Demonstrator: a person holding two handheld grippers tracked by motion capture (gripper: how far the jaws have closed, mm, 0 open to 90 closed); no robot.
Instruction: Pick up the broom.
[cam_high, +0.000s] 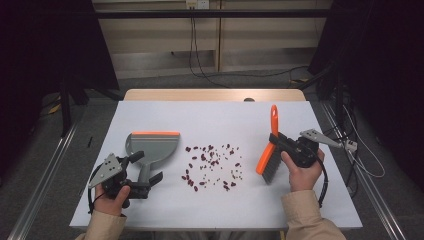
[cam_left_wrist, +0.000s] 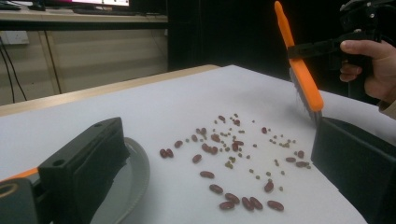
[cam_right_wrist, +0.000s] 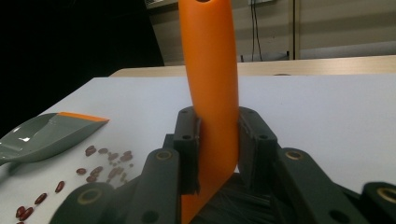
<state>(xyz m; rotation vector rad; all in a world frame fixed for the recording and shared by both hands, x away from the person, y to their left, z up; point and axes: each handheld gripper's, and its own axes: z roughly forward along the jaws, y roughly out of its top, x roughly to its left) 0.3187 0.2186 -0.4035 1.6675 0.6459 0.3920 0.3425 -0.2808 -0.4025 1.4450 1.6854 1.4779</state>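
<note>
A white sheet-covered table (cam_high: 150, 205) carries the work area, with a bare wooden strip along its far edge. The right gripper (cam_high: 278, 141), held in the person's right hand (cam_high: 302, 172) at the right side of the table, is clenched on the orange plastic hand brush with dark bristles (cam_high: 268, 156); the right gripper view shows both black jaws pressed against the orange handle (cam_right_wrist: 210, 84) from either side. The brush is lifted and tilted, handle tip pointing far, bristles angled down toward the table on the near-left side. The left gripper (cam_high: 147, 172), in the person's left hand (cam_high: 112, 197) at the near left, has its jaws set either side of the handle of the grey plastic dustpan with an orange lip (cam_high: 152, 145); whether the pads press on that handle cannot be told from these views. The dustpan lies flat on the sheet, its orange edge facing far. Between dustpan and brush, at the table's centre, lies a loose scatter of dark red beans and small greenish beans (cam_high: 212, 167), spread on the sheet and well apart from both tools. In the left gripper view the beans (cam_left_wrist: 233, 158) sit between the two jaws' line of sight, with the brush (cam_left_wrist: 301, 77) raised beyond them.
</note>
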